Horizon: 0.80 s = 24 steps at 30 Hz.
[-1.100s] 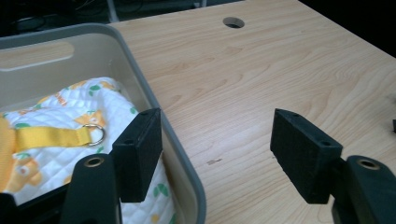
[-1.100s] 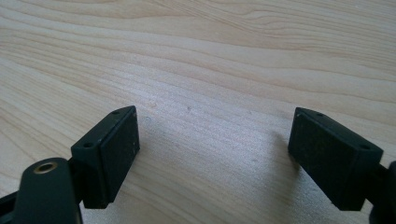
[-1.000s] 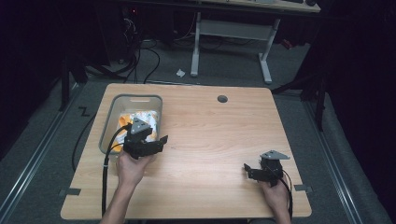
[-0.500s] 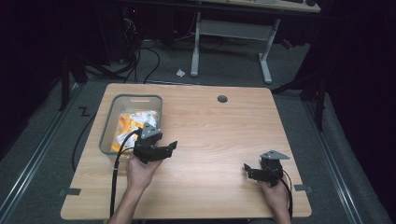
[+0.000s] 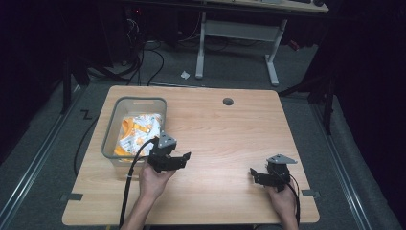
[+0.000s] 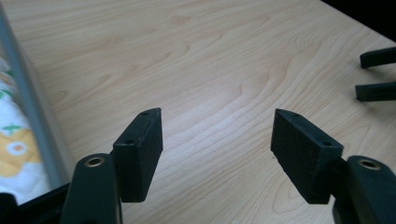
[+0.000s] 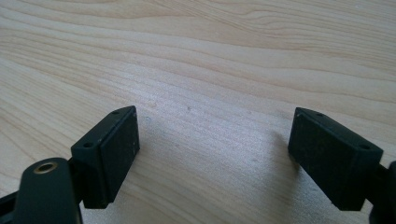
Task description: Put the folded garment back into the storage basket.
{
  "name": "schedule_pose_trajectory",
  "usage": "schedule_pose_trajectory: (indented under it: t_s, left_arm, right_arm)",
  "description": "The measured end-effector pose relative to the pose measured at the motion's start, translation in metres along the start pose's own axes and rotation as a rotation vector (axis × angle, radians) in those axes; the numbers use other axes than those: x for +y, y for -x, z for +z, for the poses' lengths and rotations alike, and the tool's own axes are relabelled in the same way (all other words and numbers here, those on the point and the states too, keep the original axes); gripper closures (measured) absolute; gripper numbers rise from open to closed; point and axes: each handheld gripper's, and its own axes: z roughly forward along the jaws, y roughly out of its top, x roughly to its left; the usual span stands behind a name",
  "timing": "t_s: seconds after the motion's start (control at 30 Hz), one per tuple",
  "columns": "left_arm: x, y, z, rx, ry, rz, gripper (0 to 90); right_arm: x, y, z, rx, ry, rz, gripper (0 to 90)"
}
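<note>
The packets (image 5: pixel 136 134), white and orange, are lying heaped inside the grey bin (image 5: pixel 109 135) at the left part of the table (image 5: pixel 230 139), filling most of its floor. In the high view they are too small to count or to separate one from another; printing on them is showing as orange blotches, and no word or brand is reading clearly. In the left gripper view a strip of one packet (image 6: pixel 14 144) is showing at the left edge, white with an orange flower-like mark and green flecks, cut off by the frame and by the bin wall (image 6: pixel 35 112). The left gripper (image 5: pixel 178 159) is sitting just beside the bin's near right corner, over bare wood, its jaws standing wide apart and nothing between them; the left gripper view (image 6: pixel 217 140) is showing only wood grain in the gap. Its cable is trailing down along the forearm. The right gripper (image 5: pixel 257 175) is resting well apart at the near right of the table, jaws likewise spread wide with nothing in them, the right gripper view (image 7: pixel 212 149) showing plain wood between the pads. Its two jaw tips (image 6: pixel 376 74) are appearing at the far right of the left gripper view, cut off by the frame. A round cable hole (image 5: pixel 228 101) is sitting near the far edge.
</note>
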Motion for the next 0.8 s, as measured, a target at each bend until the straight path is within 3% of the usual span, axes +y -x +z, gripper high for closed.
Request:
schedule_pose_trajectory:
  t_s: [0.13,0.23,0.53,0.6,0.67,0.8]
  left_arm:
    - [-0.012,0.007,0.017,0.001,-0.034,0.019,34.7]
    - [-0.021,0.010,0.029,0.037,-0.064,0.056,34.7]
    - [-0.045,0.009,0.057,0.089,-0.132,0.077,34.8]
    - [-0.048,0.009,0.058,0.079,-0.110,0.066,33.3]
    - [-0.053,0.009,0.059,0.097,-0.068,0.059,32.8]
    - [-0.053,0.009,0.058,0.100,-0.070,0.055,32.1]
  right_arm:
    - [0.000,0.000,0.000,0.000,0.000,0.000,16.5]
    - [0.000,0.000,0.000,0.000,0.000,0.000,16.5]
    - [0.000,0.000,0.000,0.000,0.000,0.000,16.5]
    - [0.000,0.000,0.000,0.000,0.000,0.000,16.5]
    - [0.000,0.000,0.000,0.000,0.000,0.000,16.5]
    - [0.000,0.000,0.000,0.000,0.000,0.000,16.5]
